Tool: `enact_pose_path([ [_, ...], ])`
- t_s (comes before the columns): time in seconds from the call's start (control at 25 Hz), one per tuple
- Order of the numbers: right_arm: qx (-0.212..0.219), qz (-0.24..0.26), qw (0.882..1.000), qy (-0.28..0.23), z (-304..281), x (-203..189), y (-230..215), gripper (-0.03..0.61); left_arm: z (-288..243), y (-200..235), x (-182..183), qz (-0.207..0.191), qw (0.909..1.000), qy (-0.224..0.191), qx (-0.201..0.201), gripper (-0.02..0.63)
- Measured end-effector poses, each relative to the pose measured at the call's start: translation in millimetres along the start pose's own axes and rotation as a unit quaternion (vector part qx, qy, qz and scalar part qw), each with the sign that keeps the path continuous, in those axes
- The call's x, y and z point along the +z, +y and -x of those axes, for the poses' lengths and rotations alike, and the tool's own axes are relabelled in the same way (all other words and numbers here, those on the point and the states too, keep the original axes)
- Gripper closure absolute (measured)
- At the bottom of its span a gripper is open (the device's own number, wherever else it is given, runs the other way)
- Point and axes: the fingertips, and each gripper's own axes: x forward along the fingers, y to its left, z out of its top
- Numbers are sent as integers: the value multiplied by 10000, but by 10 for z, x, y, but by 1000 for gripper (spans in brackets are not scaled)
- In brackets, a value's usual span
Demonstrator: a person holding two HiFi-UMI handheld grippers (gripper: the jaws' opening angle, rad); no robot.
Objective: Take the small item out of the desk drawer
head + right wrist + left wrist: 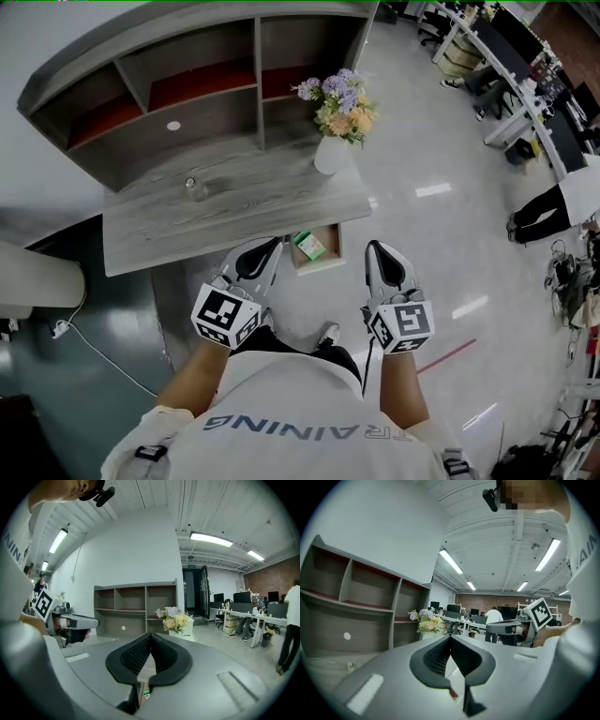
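Grey wood-grain desk [216, 211]; red-lined shelf [202, 82]; green-white box [309, 246]; white vase [330, 156]; purple, peach flowers [339, 101].

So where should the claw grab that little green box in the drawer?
Probably from straight above. The small green-and-white box lies flat in the open wooden drawer. The drawer's walls block a sideways reach, and the grey wooden desk top covers its back. Pinch the box across its narrower width, on the two long edges.
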Motion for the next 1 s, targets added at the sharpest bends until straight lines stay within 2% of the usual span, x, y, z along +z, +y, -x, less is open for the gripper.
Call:
enact_pose_path([
  [0.44,247,-21,9995,-212,255,111,-325,557,-120,-445,244,-117,9995,-210,193,615],
  [0.84,423,19,9987,-278,291,170,-302,408,-12,-541,321,-122,9986,-334,388,615],
  [1.0,434,104,9987,-240,290,174,-278,327,31,-516,317,-107,9983,-353,446,615],
])
